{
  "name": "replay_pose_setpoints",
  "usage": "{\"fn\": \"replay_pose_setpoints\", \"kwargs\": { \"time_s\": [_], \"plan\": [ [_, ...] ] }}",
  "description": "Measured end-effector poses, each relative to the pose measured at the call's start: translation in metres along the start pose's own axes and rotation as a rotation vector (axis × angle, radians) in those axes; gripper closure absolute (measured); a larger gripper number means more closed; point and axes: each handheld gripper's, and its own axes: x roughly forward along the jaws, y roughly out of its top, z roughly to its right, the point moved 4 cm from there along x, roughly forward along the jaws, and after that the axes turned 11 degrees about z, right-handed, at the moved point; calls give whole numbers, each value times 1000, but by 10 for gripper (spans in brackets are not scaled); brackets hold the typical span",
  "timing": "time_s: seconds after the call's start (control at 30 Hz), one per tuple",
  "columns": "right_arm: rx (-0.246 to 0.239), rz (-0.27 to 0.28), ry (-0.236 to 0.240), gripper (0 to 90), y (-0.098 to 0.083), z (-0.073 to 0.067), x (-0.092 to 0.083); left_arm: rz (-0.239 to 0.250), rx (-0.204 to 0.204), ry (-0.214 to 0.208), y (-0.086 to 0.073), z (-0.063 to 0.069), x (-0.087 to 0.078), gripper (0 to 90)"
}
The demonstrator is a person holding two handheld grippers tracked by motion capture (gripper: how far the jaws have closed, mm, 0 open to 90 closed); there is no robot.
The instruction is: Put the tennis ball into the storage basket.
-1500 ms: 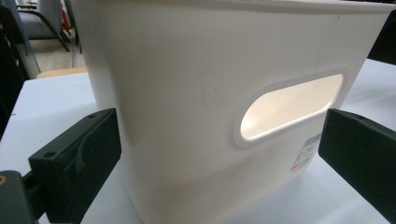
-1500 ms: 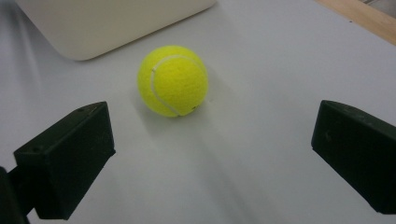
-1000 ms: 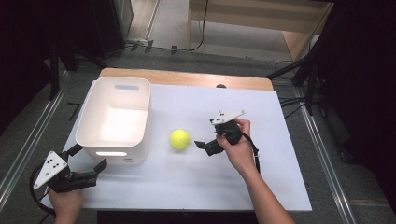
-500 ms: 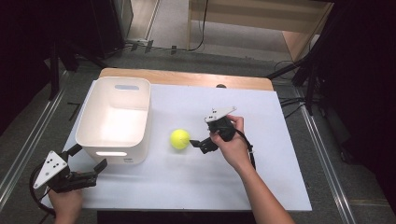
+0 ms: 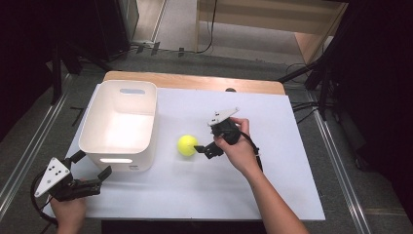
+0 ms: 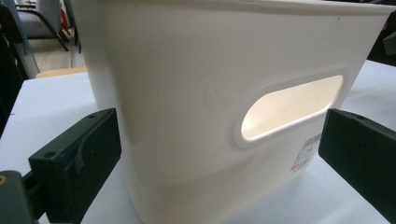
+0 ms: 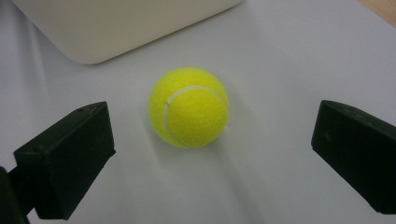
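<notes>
A yellow tennis ball (image 5: 187, 145) lies on the white table top (image 5: 282, 195), just right of a white plastic bin (image 5: 119, 124). My right gripper (image 5: 202, 150) is open at the ball's right side and points left at it. In the right gripper view the ball (image 7: 189, 107) rests on the table between and a little ahead of the wide-apart jaws of that gripper (image 7: 212, 156), touching neither. My left gripper (image 5: 92, 165) is open at the bin's near left corner. In the left gripper view the bin wall with its handle slot (image 6: 289, 107) stands close before the open left gripper (image 6: 219, 158).
The bin looks empty inside. A wooden strip (image 5: 195, 82) runs along the table's far edge. Metal rails (image 5: 29, 141) flank the table on both sides. Bare white table surface lies to the right of and in front of the ball.
My right gripper has moved left and closed in on the ball. The left gripper, the ball and the bin have stayed in place.
</notes>
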Motion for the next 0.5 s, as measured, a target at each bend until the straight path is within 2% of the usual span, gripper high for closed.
{"fn": "replay_pose_setpoints", "kwargs": {
  "time_s": [0.5],
  "plan": [
    [-35, -66, 43, 0, 3, -3, 15, -1, 1, -1, 0, 0, 0, 0]
  ]
}}
